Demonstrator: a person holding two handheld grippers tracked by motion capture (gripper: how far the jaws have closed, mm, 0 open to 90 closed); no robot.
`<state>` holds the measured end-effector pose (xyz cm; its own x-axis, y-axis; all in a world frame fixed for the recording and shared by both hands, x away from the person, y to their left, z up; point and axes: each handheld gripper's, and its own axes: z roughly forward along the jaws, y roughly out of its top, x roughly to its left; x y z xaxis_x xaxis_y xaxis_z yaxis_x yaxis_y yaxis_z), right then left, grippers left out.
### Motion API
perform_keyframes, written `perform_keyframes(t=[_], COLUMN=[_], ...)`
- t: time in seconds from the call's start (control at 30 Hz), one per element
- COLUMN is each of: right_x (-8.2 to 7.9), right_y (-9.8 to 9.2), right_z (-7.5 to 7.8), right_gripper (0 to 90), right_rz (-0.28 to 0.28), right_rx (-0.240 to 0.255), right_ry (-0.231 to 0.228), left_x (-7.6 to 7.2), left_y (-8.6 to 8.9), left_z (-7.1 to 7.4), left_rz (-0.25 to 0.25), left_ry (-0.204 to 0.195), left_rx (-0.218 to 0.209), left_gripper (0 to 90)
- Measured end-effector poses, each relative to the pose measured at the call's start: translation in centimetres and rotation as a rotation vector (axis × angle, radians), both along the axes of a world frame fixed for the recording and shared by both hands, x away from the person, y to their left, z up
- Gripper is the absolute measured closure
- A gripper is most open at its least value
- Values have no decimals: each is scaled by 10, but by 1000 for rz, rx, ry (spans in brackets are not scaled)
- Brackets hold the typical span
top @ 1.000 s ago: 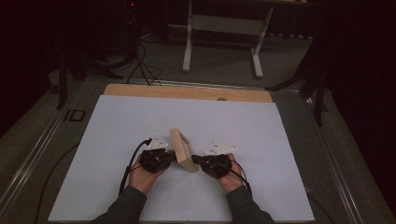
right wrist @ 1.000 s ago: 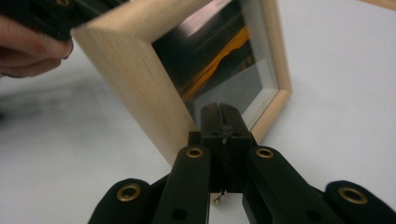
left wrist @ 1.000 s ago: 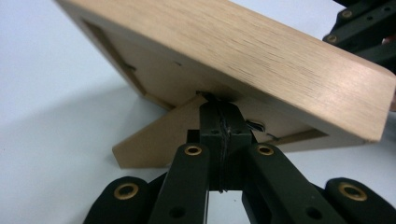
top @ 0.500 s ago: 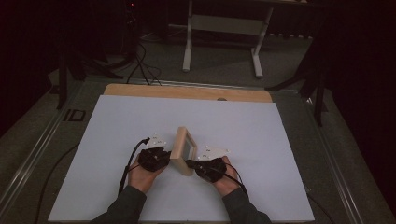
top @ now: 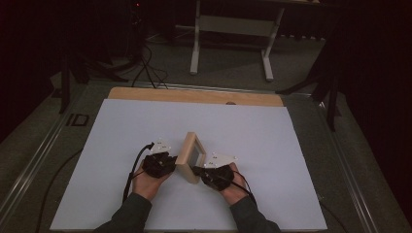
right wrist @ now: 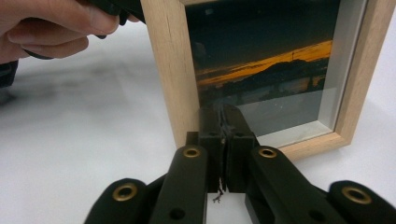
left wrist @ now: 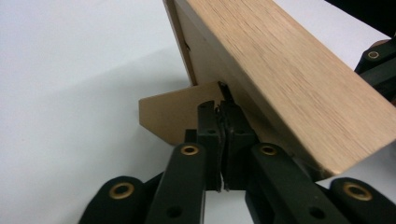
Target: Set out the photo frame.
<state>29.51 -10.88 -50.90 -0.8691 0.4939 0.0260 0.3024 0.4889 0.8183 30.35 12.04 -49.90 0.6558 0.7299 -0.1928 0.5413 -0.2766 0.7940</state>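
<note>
A light wooden picture frame [top: 190, 158] stands upright on the white sheet [top: 121, 141], with a sunset photo [right wrist: 266, 60] behind its glass. My left gripper [top: 172, 165] is at its back, tips [left wrist: 220, 109] against the brown cardboard stand flap [left wrist: 163, 116]. A small dark tab pokes up at those tips. My right gripper [top: 197, 171] faces the glass, tips [right wrist: 223, 116] close to the frame's lower corner. Both pairs of jaws have just been opening by a sliver and still look shut, with nothing seen between them.
The table's wooden back edge [top: 194, 96] lies beyond the sheet. A white metal stand [top: 231, 29] and cables [top: 145, 63] are on the floor behind. A hand [right wrist: 51, 23] holds the left gripper, seen in the right gripper view. The right gripper [left wrist: 378, 65] peeks past the frame.
The frame has swung from a tilted pose to standing upright, its glass now facing right. Both hands stayed almost where they were beside it.
</note>
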Motion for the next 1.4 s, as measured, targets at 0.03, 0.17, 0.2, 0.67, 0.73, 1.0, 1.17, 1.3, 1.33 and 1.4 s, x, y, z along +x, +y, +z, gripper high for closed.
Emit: perform_keyframes(t=[0.03, 0.17, 0.2, 0.67, 0.73, 1.0, 1.17, 1.3, 1.33, 1.4], right_x=[0, 0, 0, 5, 6, 8, 10, 11, 11, 11], right_y=[0, -2, -2, -14, -16, -20, -25, -28, -30, -31], right_z=[0, 1, 2, 8, 8, 10, 12, 14, 15, 16], right_gripper=[845, 781, 765, 595, 571, 535, 531, 531, 531, 528], right_rz=[0, -7, -9, -66, -78, -110, -131, -139, -144, -150], right_rx=[-1, -7, -9, 14, 20, 23, 37, 45, 51, 55], right_ry=[-1, -15, -19, -33, -32, -36, -39, -38, -40, -40], left_x=[0, 0, 0, -6, -7, -11, -17, -20, -22, -23], left_y=[1, 6, 7, 26, 29, 35, 35, 34, 34, 32], left_z=[0, 2, 3, 13, 16, 24, 32, 37, 40, 42], left_rz=[5, 22, 26, 97, 105, 139, 136, 140, 139, 134], left_ry=[-2, -4, -5, -29, -31, -43, -66, -74, -68, -68], left_rx=[-1, -12, -15, -79, -89, -128, -142, -158, -178, -185], left_gripper=[825, 788, 781, 572, 557, 481, 460, 425, 418, 408])
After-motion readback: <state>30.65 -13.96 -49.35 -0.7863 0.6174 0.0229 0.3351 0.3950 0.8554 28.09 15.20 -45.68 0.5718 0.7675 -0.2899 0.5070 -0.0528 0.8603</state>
